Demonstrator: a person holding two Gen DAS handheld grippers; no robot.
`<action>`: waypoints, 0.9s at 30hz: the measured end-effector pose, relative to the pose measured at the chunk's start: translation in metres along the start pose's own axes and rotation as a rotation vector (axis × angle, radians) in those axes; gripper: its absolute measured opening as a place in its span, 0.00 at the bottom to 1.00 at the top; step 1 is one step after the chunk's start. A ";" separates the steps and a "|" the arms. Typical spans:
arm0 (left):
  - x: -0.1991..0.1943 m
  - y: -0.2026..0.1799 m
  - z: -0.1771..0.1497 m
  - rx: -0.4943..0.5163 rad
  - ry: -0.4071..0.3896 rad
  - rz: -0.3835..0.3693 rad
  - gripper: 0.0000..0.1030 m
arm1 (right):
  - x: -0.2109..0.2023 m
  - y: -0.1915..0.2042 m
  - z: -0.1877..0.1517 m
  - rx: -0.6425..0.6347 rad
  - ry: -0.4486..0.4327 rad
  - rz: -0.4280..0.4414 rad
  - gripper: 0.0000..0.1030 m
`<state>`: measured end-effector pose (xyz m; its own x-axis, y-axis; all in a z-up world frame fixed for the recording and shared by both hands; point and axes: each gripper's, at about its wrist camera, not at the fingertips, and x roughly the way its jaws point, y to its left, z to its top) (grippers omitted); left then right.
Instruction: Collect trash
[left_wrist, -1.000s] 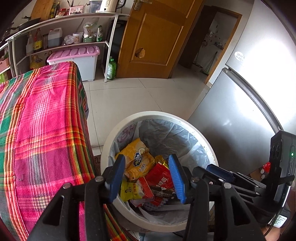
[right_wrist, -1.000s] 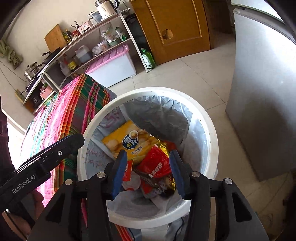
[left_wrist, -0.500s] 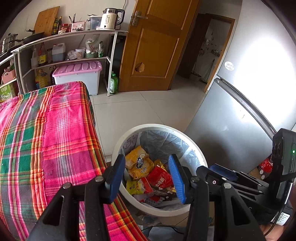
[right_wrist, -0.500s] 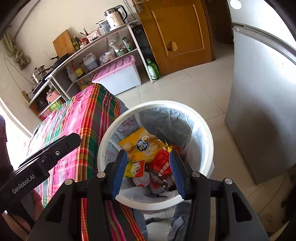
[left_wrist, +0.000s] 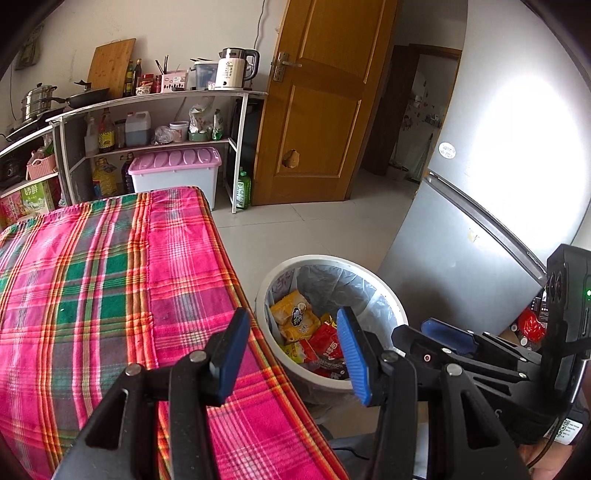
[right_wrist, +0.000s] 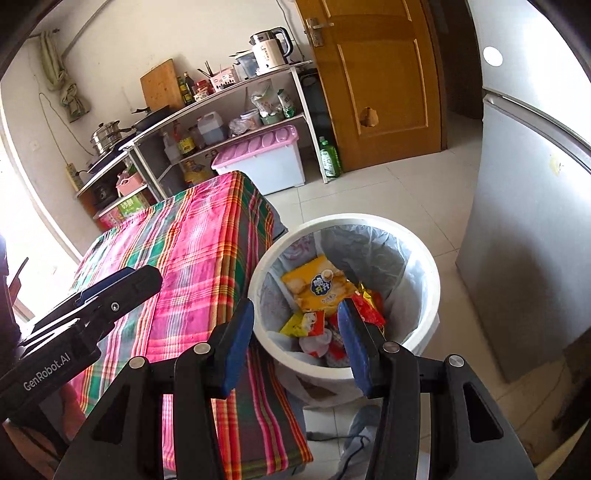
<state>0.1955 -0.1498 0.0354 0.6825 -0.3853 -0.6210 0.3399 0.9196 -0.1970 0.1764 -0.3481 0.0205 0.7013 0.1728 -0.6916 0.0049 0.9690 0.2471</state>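
Trash (right_wrist: 321, 291) is lying inside the bin (right_wrist: 424, 266), on the floor right of the desk (left_wrist: 110, 280). Both the left hand-held gripper (left_wrist: 291, 347) and the right hand-held gripper (right_wrist: 295, 339) are being held open and empty; the desk is best being scanned for leftovers.

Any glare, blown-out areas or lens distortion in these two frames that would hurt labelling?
Left wrist view: strong glare whites out the upper fridge; fisheye bends its edges. Right wrist view: the window at far left is overexposed, and the door leans from distortion. The bin contents are sharp in both.
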 end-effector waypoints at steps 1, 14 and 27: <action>-0.006 0.002 -0.003 -0.001 -0.002 0.007 0.49 | -0.003 0.003 -0.002 -0.004 0.000 0.004 0.47; -0.051 0.008 -0.034 -0.004 -0.014 0.033 0.49 | -0.038 0.024 -0.026 -0.059 -0.021 -0.006 0.47; -0.083 0.004 -0.061 0.007 -0.029 0.077 0.50 | -0.070 0.045 -0.052 -0.129 -0.067 -0.040 0.47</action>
<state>0.1007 -0.1093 0.0398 0.7253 -0.3153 -0.6120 0.2896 0.9462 -0.1442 0.0902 -0.3071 0.0449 0.7484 0.1254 -0.6513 -0.0545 0.9903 0.1281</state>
